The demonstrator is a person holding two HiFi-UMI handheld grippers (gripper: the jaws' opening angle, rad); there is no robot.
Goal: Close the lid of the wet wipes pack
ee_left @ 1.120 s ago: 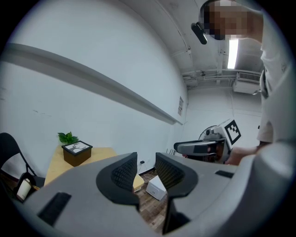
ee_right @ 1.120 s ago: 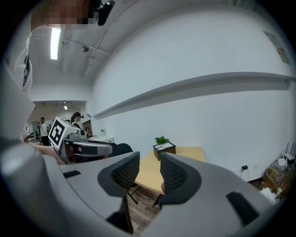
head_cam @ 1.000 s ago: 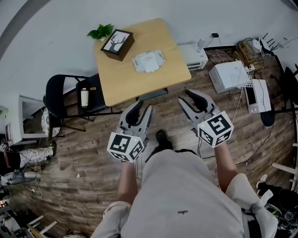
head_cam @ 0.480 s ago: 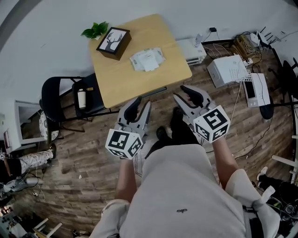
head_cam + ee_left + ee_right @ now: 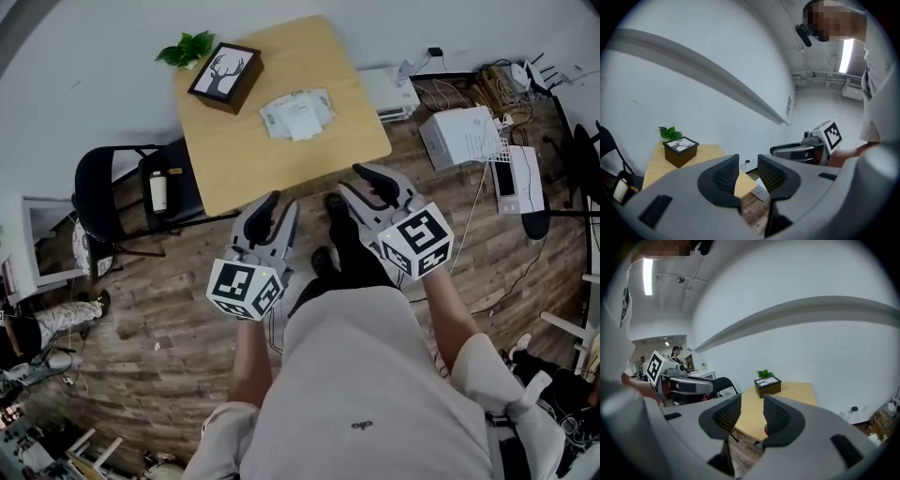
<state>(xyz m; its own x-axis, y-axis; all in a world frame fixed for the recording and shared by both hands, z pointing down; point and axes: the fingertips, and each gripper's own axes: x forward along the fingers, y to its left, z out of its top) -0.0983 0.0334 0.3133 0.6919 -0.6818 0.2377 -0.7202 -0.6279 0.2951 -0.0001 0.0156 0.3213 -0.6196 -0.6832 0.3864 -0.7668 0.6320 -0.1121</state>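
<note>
Hovering short of the tabletop, left hand-held gripper and right hand-held gripper were both empty, jaws apart. The wet wipes pack sat there untouched, so pretty much everything was left.

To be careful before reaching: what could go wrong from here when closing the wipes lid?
The wet wipes pack lies loose on the table, so a push on its lid may slide it.
The deer box stands near it; the left gripper could bump it.
The lid is too small to read from here, so aiming the right gripper is uncertain.
</note>
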